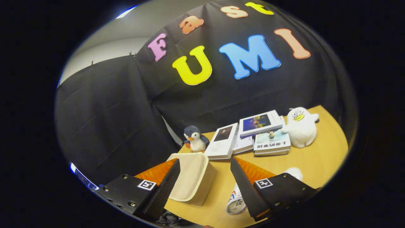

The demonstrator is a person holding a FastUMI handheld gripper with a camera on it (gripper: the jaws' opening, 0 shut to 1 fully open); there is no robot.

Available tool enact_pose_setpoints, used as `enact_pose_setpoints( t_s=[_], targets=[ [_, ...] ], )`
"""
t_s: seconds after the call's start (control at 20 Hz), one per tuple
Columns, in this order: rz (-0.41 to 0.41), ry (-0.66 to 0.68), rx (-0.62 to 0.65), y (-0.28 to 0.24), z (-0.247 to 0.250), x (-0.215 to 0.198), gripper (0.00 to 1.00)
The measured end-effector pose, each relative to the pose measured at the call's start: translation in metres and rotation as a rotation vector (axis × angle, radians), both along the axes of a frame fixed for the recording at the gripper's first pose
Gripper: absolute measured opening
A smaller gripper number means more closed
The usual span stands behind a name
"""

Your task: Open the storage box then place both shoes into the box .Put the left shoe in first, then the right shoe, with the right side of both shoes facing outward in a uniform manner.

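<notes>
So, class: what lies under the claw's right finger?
A white shoe lies on the table under the open claw; its tip pokes out beside the right finger. The finger covers the middle.

Legible text: none. The flat white book (272,143) beside the white plush toy (300,126) carries dark cover characters, too small to read.

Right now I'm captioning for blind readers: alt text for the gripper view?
The hand-held gripper hovers open over a wooden table, a beige storage box between its fingers and a white shoe beneath the right one. Beyond lie books and two plush toys.
</notes>
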State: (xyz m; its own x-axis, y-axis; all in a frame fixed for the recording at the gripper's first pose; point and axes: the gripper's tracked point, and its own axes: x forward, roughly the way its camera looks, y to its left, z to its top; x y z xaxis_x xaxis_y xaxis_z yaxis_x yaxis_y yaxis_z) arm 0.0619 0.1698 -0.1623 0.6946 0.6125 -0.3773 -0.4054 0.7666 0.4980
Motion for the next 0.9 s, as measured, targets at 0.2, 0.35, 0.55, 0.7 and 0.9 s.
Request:
enact_pose_setpoints(
  t_s=[0.2,0.35,0.55,0.7,0.9],
  targets=[
    [0.072,0.166,0.111,0.028,-0.037,0.006,0.96],
    [0.145,0.251,0.139,0.050,-0.067,0.007,0.96],
    [0.243,0.394,0.196,0.085,-0.111,0.000,0.96],
    [0.289,0.470,0.228,0.105,-0.133,-0.001,0.95],
    [0.315,0.559,0.299,0.123,-0.145,-0.003,0.95]
  ],
)
